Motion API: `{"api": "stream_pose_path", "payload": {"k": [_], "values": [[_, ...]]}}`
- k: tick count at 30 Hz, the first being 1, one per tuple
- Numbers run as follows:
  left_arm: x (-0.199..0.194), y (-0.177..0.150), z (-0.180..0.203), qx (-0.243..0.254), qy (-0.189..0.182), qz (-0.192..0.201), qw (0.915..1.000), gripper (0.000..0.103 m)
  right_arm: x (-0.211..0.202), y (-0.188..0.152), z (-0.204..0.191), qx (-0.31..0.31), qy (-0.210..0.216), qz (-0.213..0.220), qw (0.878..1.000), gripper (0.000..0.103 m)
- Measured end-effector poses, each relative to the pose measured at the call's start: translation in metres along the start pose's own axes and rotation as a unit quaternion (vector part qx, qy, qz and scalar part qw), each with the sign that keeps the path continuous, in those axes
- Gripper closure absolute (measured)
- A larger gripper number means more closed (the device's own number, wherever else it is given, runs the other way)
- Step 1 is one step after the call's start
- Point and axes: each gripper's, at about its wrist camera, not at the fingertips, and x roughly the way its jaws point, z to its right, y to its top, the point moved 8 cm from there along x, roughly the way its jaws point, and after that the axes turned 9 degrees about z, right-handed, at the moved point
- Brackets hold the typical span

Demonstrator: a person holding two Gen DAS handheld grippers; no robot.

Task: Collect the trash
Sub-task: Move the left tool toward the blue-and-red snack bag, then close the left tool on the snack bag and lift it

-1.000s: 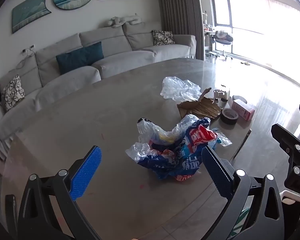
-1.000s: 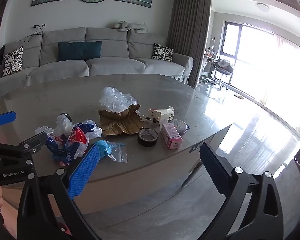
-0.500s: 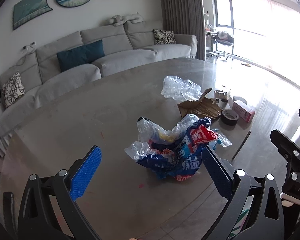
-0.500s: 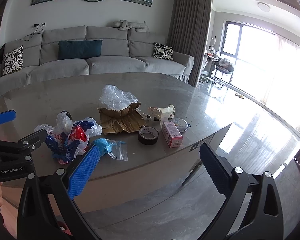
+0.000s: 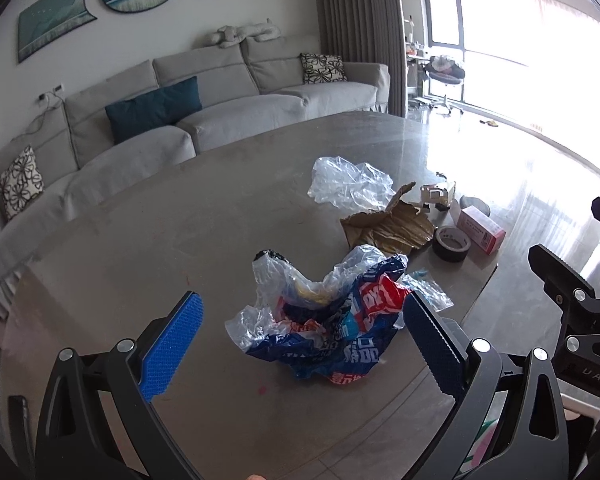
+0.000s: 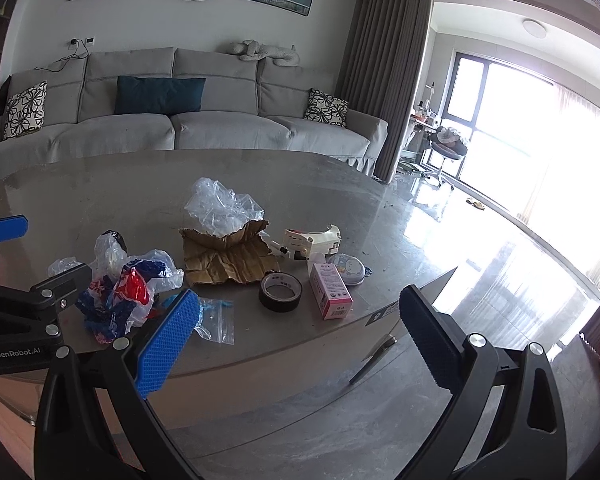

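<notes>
Left wrist view: the left gripper (image 5: 300, 336) stands with jaws wide apart and empty, above the grey table (image 5: 140, 240), with the crumpled blue-and-red plastic wrapper (image 5: 332, 320) lying on the table between its fingers, apparently untouched. Beyond it lie a clear plastic bag (image 5: 350, 180), torn cardboard (image 5: 392, 226), a black tape roll (image 5: 452, 243) and a pink box (image 5: 482, 229). Right wrist view: the right gripper (image 6: 300, 332) is likewise spread wide and holds nothing, off the near table edge. A small zip bag (image 6: 216, 318) with something blue inside, not identifiable, lies just beside the wrapper (image 6: 120, 296). A grey sofa (image 6: 220, 120) stands behind.
</notes>
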Motion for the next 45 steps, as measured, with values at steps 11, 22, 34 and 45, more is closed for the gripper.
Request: {"api": "stream_pose_path", "payload": {"k": [11,22,34,45], "values": [[0.02,0.01,0.016,0.002,-0.008,-0.011,0.9999,0.003,0.007,0.008,0.017,-0.002,-0.016,0.004,1.0,0.004],[0.072,-0.007,0.023,-0.012,0.002,-0.061,0.9981,0.003,0.014,0.008,0.029,-0.001,-0.025,0.001,1.0,0.004],[0.097,-0.023,0.024,-0.01,0.007,-0.095,0.9954,0.003,0.02,0.008,0.021,-0.011,-0.019,0.0,1.0,0.004],[0.113,-0.029,0.022,-0.002,0.013,-0.107,0.9942,0.004,0.025,0.006,0.013,-0.023,-0.016,-0.003,1.0,0.004]]}}
